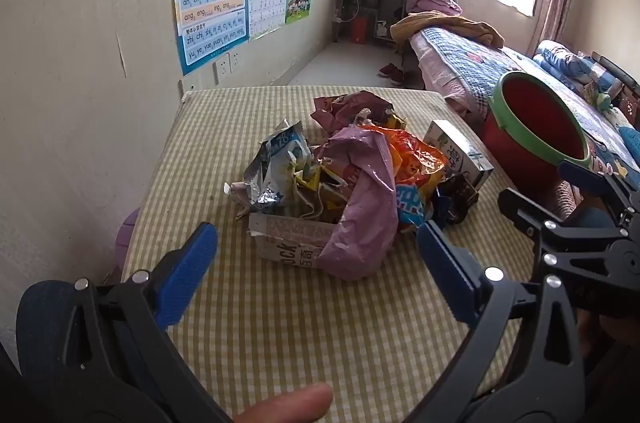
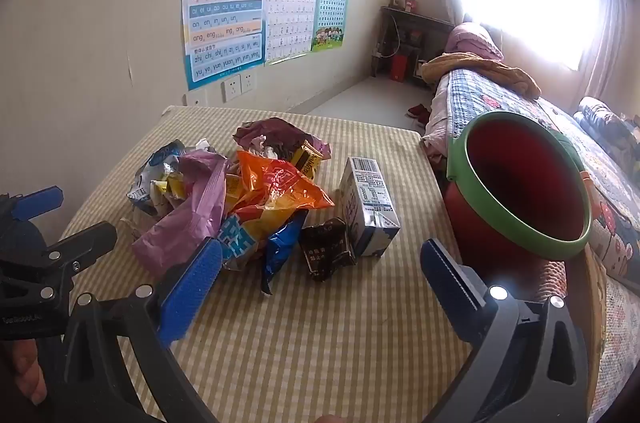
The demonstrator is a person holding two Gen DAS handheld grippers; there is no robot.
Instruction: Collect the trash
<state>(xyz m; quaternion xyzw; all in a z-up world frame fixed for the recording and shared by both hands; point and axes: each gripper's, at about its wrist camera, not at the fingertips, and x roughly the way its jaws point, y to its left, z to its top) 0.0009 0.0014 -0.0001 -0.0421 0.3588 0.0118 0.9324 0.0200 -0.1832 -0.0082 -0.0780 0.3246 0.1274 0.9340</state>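
The left gripper (image 1: 316,255) is held spread wide and empty above the checked tablecloth (image 1: 320,335); the pile of crumpled wrappers (image 1: 344,179) lies just ahead of its blue pads, untouched. The right gripper (image 2: 320,271) is likewise released, nothing between its fingers. Ahead of it and to its left the wrappers are heaped, a milk carton (image 2: 370,205) straight ahead, and the red bin (image 2: 520,183) with a green rim beyond its right finger.
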